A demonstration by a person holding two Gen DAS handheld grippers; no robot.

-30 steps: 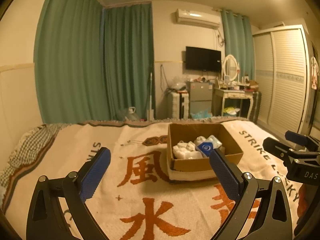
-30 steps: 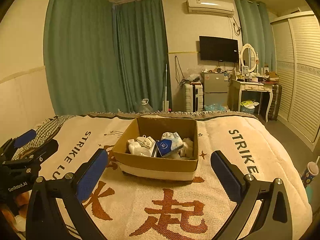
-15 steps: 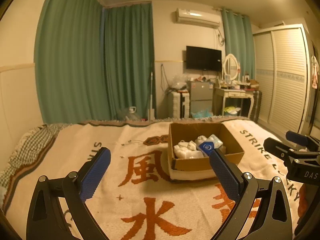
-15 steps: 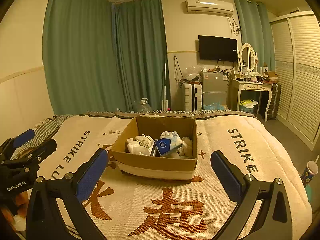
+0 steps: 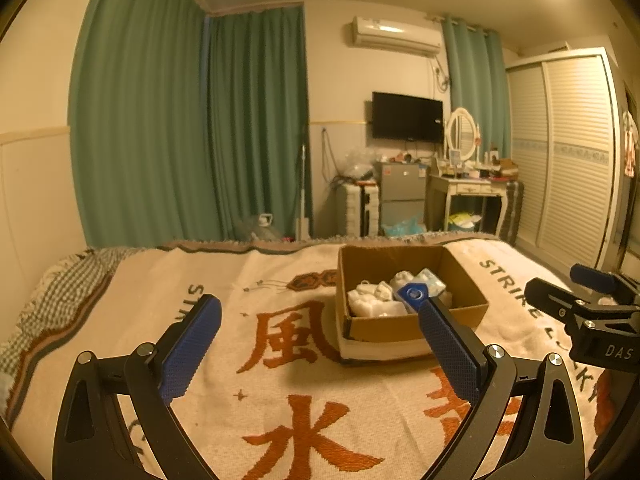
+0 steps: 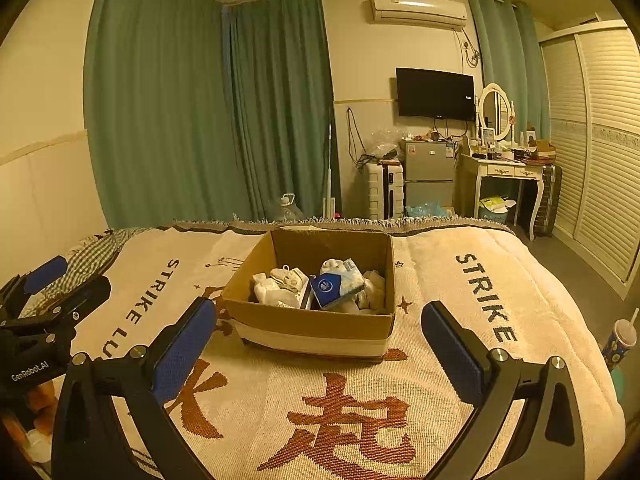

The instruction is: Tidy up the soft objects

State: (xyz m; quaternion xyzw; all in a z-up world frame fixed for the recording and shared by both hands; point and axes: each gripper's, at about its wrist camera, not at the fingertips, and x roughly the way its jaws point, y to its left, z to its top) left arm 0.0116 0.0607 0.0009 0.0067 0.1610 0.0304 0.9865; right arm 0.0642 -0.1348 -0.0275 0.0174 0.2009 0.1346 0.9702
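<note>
A brown cardboard box point(image 6: 304, 322) stands on the bed's cream blanket point(image 6: 440, 280). It holds white soft items point(image 6: 276, 286) and a blue-and-white packet point(image 6: 334, 286). The box also shows in the left wrist view point(image 5: 384, 330), with the white items point(image 5: 372, 304) and the packet point(image 5: 414, 294) inside. My left gripper point(image 5: 318, 346) is open and empty, left of and nearer than the box. My right gripper point(image 6: 320, 346) is open and empty, just in front of the box. Each gripper shows at the edge of the other's view: the right point(image 5: 580, 300), the left point(image 6: 44, 300).
The blanket carries orange characters and black "STRIKE" lettering. Green curtains point(image 6: 200, 112) hang behind the bed. A suitcase point(image 6: 384, 190), a small fridge point(image 6: 428, 172) and a dressing table point(image 6: 508, 172) stand at the far wall. A cup with a straw point(image 6: 620, 340) stands right of the bed.
Both views have shifted only slightly. The box looks a little nearer in the right wrist view. Both grippers stay open and empty.
</note>
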